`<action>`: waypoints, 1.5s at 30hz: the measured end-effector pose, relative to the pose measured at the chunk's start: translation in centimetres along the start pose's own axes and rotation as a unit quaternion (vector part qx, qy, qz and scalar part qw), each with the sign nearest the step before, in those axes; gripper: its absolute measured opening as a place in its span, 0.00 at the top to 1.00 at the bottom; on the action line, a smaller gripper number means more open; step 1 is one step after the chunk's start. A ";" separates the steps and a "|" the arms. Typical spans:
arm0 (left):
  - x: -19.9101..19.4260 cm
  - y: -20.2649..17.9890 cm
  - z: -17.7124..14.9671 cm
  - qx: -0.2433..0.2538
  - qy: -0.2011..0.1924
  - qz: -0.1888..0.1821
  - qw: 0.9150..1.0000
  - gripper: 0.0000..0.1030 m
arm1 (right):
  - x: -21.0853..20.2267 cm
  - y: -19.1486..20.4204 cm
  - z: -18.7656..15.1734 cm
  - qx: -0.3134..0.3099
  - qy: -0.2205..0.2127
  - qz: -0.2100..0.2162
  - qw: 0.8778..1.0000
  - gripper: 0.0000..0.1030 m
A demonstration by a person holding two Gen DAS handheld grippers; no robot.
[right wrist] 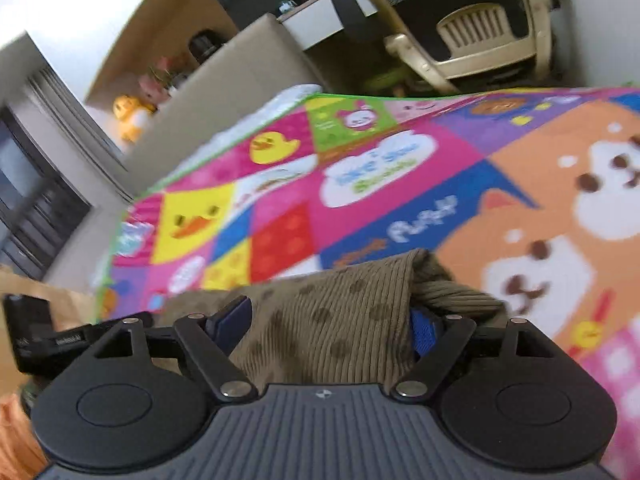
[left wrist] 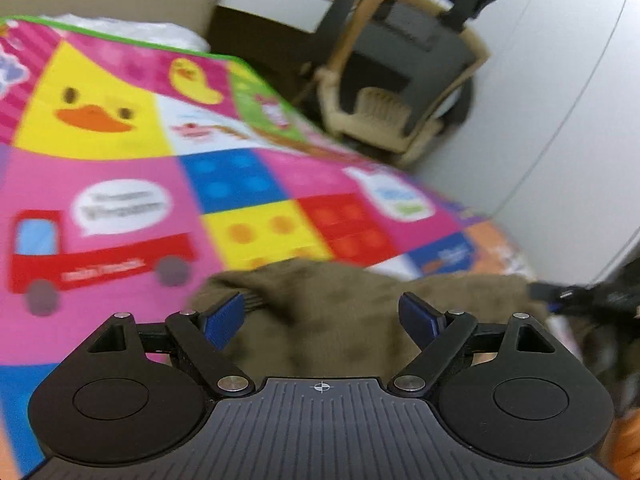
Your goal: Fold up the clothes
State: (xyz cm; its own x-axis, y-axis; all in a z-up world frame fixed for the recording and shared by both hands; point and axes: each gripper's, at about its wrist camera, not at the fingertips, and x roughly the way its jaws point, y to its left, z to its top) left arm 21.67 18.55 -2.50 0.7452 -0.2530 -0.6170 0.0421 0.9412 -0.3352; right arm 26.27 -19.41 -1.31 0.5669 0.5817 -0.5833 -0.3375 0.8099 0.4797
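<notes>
Left tool (left wrist: 320, 316) is hovering, fingers spread apart, over olive corduroy garment (left wrist: 340, 312) | right tool (right wrist: 328, 324) is straddling garment's bunched fold, fingers apart | garment is lying on cartoon play mat (left wrist: 120, 160)

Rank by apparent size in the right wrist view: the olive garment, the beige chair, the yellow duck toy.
1. olive garment, though nearness to the camera inflates it
2. beige chair
3. yellow duck toy, far off, so its true size is unsure
</notes>
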 end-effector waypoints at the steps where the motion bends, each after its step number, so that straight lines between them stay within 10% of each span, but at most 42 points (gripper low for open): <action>1: -0.8 0.1 -0.3 0.008 -0.008 0.006 1.000 0.14 | -0.8 0.1 -0.3 -0.017 -0.009 -0.020 1.000 0.18; 10: -1.6 -6.8 0.2 0.117 -0.064 -0.159 0.978 0.08 | -2.7 6.1 -1.5 -0.207 -0.139 -0.107 0.963 0.33; 16: 2.6 -6.1 -2.5 0.128 0.003 -0.113 0.985 0.08 | 3.7 7.1 -5.4 -0.215 -0.005 -0.095 0.972 0.50; 32: -2.1 -3.6 -3.2 0.059 -0.023 -0.116 0.991 0.06 | 6.2 14.0 -8.4 -0.384 -0.023 -0.108 0.917 0.41; 40: -1.6 -5.4 -5.6 0.070 0.018 -0.178 0.981 0.06 | 0.5 12.5 -7.1 -0.316 -0.060 -0.098 0.942 0.32; 45: -0.4 -7.0 -7.5 0.103 0.041 -0.170 0.979 0.05 | 1.9 14.6 -6.7 -0.338 -0.067 -0.088 0.935 0.32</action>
State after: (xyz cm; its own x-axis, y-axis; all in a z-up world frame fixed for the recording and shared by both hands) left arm 16.04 10.38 -5.25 0.6091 -0.5680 -0.5535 0.4177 0.8230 -0.3848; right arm 17.34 -6.03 0.17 0.7313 0.4579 -0.5056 -0.6032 0.7801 -0.1660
